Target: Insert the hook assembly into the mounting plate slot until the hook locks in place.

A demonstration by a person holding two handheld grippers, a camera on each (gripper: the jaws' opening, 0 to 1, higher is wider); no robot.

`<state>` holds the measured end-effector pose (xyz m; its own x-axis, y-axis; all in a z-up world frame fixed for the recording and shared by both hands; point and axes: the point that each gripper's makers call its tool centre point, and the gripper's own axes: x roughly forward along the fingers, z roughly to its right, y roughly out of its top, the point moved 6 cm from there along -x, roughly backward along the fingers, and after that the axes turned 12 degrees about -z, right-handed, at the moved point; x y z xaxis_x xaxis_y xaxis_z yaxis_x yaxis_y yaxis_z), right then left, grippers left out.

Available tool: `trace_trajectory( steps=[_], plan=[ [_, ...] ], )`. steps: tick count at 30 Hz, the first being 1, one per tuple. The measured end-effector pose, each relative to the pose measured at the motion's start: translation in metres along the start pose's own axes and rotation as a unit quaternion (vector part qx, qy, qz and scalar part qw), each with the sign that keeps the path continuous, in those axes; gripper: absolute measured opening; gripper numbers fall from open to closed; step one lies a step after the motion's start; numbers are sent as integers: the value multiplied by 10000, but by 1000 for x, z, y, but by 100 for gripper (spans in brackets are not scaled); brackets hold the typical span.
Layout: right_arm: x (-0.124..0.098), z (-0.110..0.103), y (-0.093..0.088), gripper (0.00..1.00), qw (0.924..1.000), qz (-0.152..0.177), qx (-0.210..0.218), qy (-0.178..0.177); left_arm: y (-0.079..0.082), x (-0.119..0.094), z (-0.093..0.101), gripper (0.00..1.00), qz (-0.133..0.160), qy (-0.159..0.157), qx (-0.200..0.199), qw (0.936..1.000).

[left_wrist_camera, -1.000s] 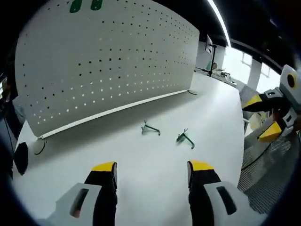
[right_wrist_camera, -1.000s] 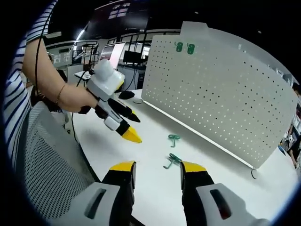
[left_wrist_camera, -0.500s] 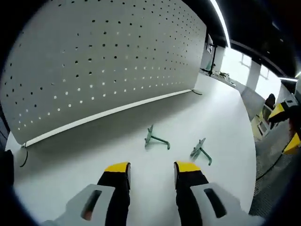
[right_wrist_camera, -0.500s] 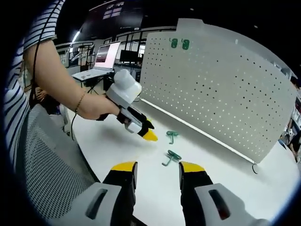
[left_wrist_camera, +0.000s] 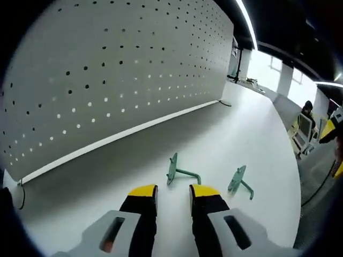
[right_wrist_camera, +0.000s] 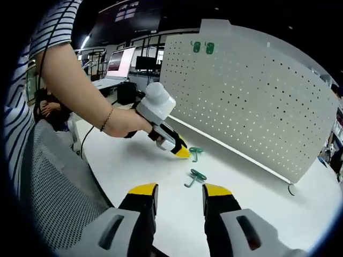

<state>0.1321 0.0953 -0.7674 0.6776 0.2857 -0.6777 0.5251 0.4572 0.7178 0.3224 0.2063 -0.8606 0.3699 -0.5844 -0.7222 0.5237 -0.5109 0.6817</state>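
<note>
Left gripper point(left_wrist_camera: 172, 191) dropped close to the near hook point(left_wrist_camera: 178, 171) before the pegboard point(left_wrist_camera: 107, 80), jaws narrowly parted; center on its shank before pinching.

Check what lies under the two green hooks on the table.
Both green hooks lie on the bare white table; nothing else shows beneath. The spot under each hook's base plate is covered.

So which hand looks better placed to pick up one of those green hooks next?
The left. The left gripper has its fingers right up against the nearer green hook on the table. The right gripper is open and sits farther from the other green hook.
</note>
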Motion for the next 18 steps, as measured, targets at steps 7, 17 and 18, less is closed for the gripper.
trace_trajectory(
  steps=[7, 17, 18],
  plan=[
    [0, 1, -1, 31, 10000, -14, 19, -1, 6, 5, -2, 14, -4, 64, 178, 9998],
    [1, 2, -1, 30, 10000, -24, 6, -12, 11, 5, -1, 5, 50, 160, 328, 9993],
    [1, 2, -1, 29, 10000, -27, 6, -16, 12, 5, -1, 5, 54, 151, 337, 9993]
  ],
)
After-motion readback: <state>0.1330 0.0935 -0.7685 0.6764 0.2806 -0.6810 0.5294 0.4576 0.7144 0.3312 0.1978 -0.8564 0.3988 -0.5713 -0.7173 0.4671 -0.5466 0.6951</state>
